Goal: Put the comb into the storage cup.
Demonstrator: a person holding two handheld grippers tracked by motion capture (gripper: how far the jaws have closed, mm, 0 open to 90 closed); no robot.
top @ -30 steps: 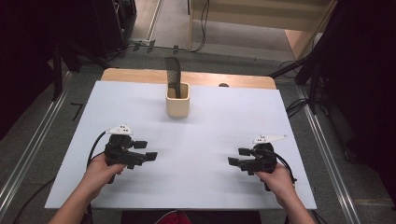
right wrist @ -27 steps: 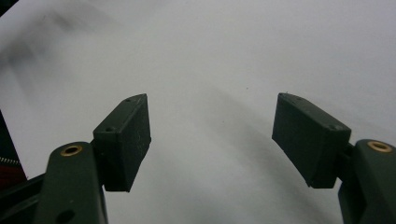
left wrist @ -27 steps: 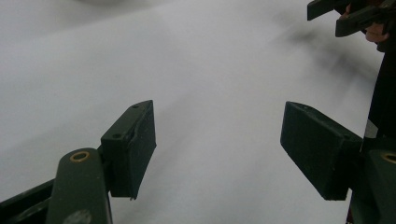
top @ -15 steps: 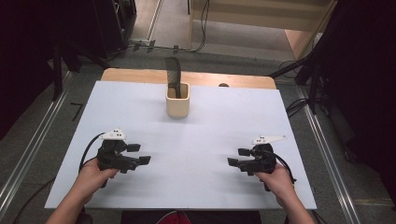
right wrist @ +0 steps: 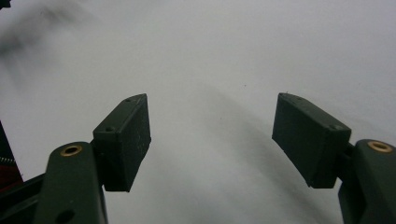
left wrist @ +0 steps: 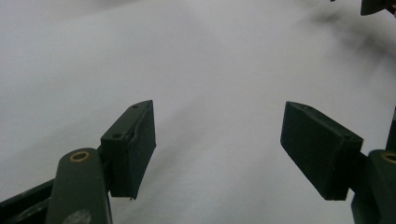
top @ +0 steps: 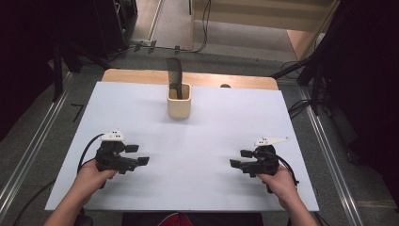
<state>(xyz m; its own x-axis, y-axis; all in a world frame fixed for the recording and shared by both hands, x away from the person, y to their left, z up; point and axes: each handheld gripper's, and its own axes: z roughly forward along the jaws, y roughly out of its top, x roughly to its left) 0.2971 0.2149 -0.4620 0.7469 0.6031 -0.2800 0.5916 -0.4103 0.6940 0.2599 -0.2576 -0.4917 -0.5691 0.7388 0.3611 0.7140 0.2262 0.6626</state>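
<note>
Both grippers sit low over the near half of the worktop point(top: 141, 99), one in each hand, well apart, pointing inward toward each other. The left gripper point(top: 137, 155) has its fingers point(left wrist: 130, 149) released, with bare white sheet in the gap between them; the right gripper point(top: 241, 158) is likewise released, its fingers point(right wrist: 123, 140) spread and grasping nothing. This reads as a ready stance: hands parked at the near corners, keeping the middle free. The nearest things are a beige cup point(top: 179, 101) standing upright at the far centre of the sheet, and a dark comb point(top: 174, 74) standing in it, leaning back slightly and rising above the rim (teeth too small to make out). Cup and comb are well apart from both grippers, about midway between them across the width. Held upright in the cup, the comb probably offers its top end to a pinch from above or the side. There is open room everywhere between grippers and cup. The sheet's far edge lies just behind the cup, with a strip of wood beyond, so I judge a reach should stop short of pushing the cup backward.
</note>
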